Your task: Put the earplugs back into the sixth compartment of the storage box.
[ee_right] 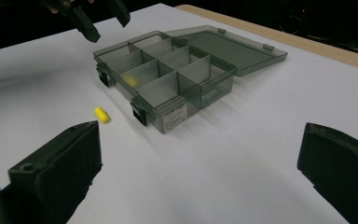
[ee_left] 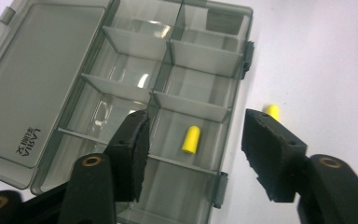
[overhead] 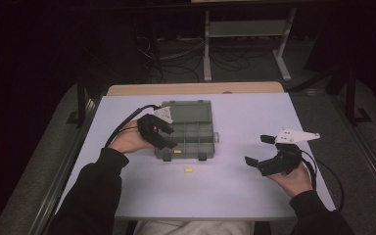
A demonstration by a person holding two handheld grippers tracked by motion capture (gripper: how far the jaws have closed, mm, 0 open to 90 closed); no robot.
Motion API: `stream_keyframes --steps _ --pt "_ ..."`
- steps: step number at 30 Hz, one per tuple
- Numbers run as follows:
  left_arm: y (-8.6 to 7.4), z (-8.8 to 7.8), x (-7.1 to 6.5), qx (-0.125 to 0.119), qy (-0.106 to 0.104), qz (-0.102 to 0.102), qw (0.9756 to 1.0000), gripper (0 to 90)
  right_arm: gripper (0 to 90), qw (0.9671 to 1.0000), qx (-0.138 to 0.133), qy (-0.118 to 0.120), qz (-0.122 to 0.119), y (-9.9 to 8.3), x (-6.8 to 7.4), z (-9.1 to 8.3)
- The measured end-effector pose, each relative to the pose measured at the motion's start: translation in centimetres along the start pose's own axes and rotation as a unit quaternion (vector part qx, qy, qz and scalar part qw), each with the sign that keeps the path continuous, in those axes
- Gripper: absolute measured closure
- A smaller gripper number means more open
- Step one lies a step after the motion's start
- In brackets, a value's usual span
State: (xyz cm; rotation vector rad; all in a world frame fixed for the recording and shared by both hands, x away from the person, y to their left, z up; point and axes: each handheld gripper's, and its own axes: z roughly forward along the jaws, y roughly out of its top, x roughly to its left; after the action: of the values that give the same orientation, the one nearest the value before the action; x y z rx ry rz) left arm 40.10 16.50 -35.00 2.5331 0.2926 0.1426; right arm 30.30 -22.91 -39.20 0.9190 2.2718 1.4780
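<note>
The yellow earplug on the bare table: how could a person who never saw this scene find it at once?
Start at the open grey organiser box in the middle of the white table. Just in front of its near, latched edge, toward the person, a small yellow earplug lies alone on the table. A second earplug of the same colour lies inside a box compartment; this one lies outside the box.

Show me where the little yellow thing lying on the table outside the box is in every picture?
High view: the yellow piece on the table lies just in front of the organizer box.
Left gripper view: it peeks over the right-hand jaw, beside the box.
Right gripper view: it lies left of the box's near corner.
Shared landmark: the box, with another yellow piece inside.
</note>
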Motion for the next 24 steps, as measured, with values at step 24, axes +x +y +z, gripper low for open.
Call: stream_keyframes --steps 24 --pt "1.7 -0.4 -3.8 -0.011 -0.025 0.021 0.9994 8.6 0.0 1.0000 0.000 -0.001 0.000 0.0 0.0 -0.1"
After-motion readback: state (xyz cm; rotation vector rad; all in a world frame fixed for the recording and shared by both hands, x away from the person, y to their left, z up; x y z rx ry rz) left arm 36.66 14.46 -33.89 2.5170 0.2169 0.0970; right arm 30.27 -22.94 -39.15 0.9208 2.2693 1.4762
